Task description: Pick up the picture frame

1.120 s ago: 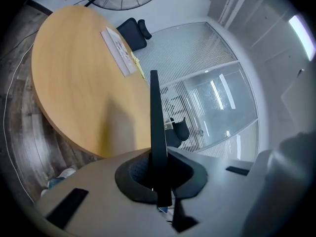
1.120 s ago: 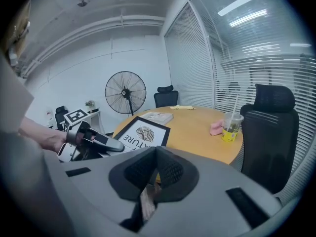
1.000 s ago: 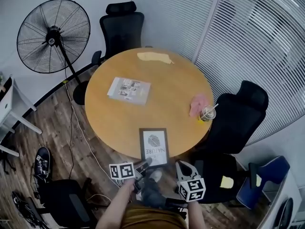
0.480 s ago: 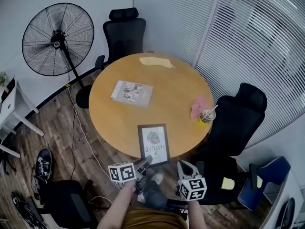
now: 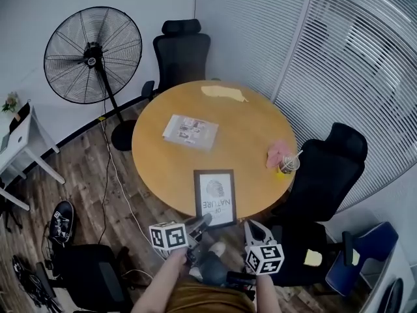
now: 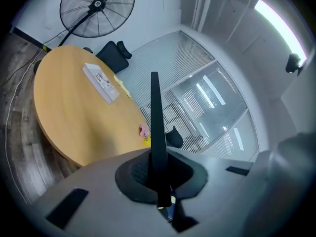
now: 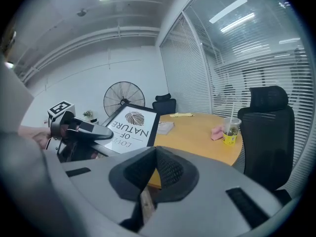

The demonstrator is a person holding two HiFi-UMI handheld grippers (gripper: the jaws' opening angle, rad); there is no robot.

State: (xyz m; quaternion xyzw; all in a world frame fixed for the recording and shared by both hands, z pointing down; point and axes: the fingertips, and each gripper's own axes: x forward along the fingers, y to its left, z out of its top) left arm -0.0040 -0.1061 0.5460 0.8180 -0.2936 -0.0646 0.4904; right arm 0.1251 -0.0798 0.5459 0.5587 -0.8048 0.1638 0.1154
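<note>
The picture frame [image 5: 215,197], black-edged with a leaf print and lettering, hangs tilted over the near rim of the round wooden table [image 5: 163,168]. My left gripper [image 5: 199,225] is shut on the frame's near edge. In the left gripper view the frame [image 6: 157,127] shows edge-on as a thin black strip standing up between the closed jaws. My right gripper [image 5: 254,230] hangs just right of the frame, below the table rim, shut with nothing in it. The right gripper view shows the frame's face [image 7: 131,125] with the left gripper [image 7: 84,130] holding it.
On the table lie a booklet [image 5: 190,131], a yellow cloth [image 5: 223,93], a pink cloth [image 5: 279,154] and a cup with a straw [image 5: 287,164]. Black office chairs stand at the back [image 5: 182,51] and right [image 5: 326,168]. A floor fan [image 5: 93,54] stands at the left.
The left gripper has risen with the frame's near edge in it, tipping the frame up off the table. The right gripper has stayed put.
</note>
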